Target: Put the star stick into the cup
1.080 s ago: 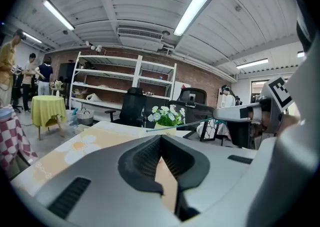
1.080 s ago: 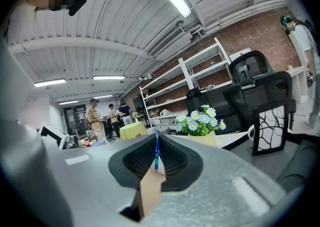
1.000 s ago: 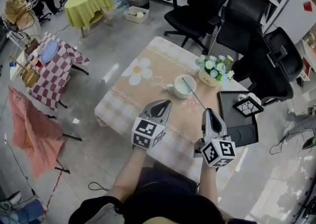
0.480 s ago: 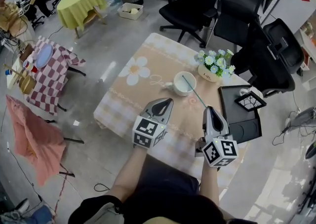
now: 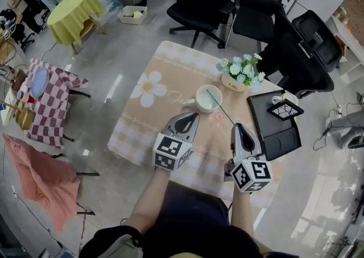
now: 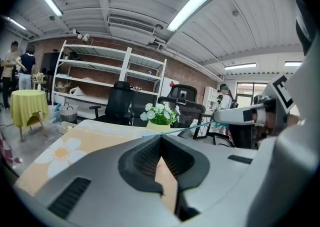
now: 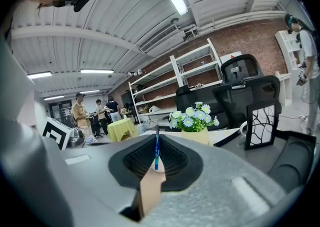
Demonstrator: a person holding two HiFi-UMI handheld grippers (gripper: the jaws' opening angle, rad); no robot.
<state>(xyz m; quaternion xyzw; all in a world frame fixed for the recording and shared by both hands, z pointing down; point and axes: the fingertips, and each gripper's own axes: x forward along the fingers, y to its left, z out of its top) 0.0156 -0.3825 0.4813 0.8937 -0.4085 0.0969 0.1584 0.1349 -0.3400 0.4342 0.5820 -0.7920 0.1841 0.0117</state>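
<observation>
Jaws of the right gripper point(image 7: 156, 141) are shut tight on a thin blue stick point(image 7: 157, 155), which stands straight up between them in the right gripper view. From the head view the right gripper point(image 5: 237, 128) is over the near right part of the table point(image 5: 136, 126), and the stick point(image 5: 222, 109) runs from its tip, away and to the left, to the white cup point(image 5: 208, 99). The far end of the stick lies over the open top of the cup, but I cannot tell if it touches the inside, and I cannot see a star on it. The cup stands upright near the middle of the table, with its handle to the left. The left gripper point(image 5: 190, 117) is just beside the cup, on the near left side, and does not touch it. In the left gripper view the 2 jaws of the left gripper point(image 6: 161, 139) are pressed together with nothing between them, and the stick point(image 6: 180, 129) shows as a thin line going across to the right gripper point(image 6: 240, 116). A small pot of white flowers point(image 5: 239, 73) stands past the cup on the right. A black tray point(image 5: 278, 137) lies at the right edge of the table, with a black and white picture frame point(image 5: 285, 109) on it. 3 black chairs point(image 5: 207, 1) stand behind the table
</observation>
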